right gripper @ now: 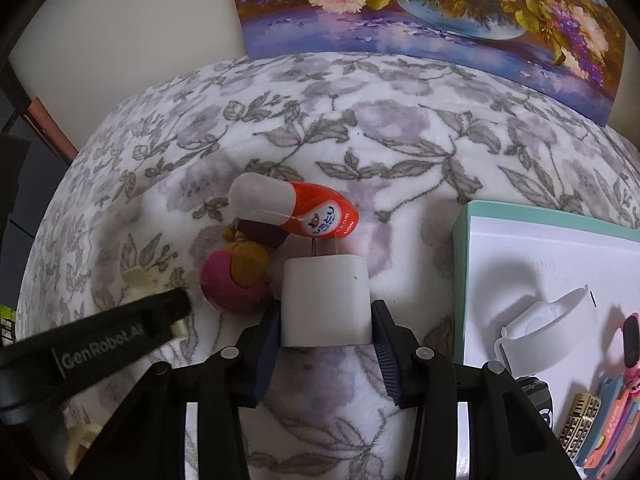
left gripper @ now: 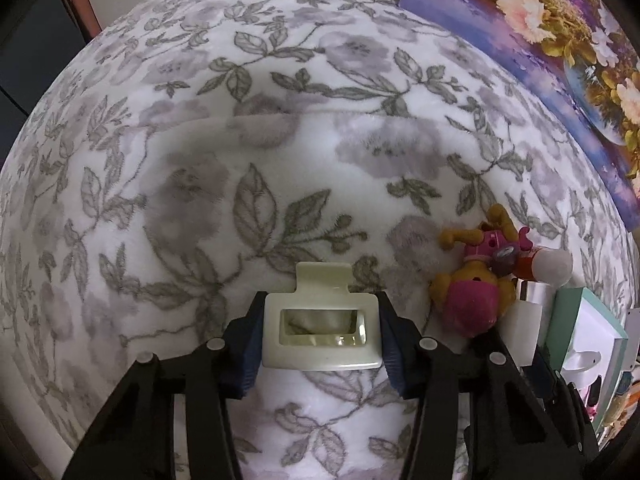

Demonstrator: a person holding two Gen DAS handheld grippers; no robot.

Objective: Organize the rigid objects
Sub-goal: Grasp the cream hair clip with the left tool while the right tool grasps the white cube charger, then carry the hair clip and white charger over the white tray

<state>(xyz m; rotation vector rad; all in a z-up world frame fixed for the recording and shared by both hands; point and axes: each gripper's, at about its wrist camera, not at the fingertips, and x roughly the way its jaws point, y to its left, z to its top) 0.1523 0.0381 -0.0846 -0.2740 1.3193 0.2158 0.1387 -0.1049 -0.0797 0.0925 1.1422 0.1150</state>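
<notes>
On floral fleece blanket (left gripper: pixel 280 152), mid-surface: cream hair claw clip (left gripper: pixel 320 320), clamped between left gripper (left gripper: pixel 320 344) pads. Alongside: white plug adapter (right gripper: pixel 325 304), prongs forward, clamped in right gripper (right gripper: pixel 326 350). Beyond adapter: orange-and-white capsule case (right gripper: pixel 296 208) touching small bear figurine (right gripper: pixel 236 280). Right edge: teal-rimmed box (right gripper: pixel 532 264).

Left gripper (left gripper: pixel 320 336): black angular arms, dark blue ribbed pads, round pale screw heads.
Right gripper (right gripper: pixel 326 340): the same black build, blue pads.
Marking: white "GenRobot.AI" lettering along a black finger.
</notes>
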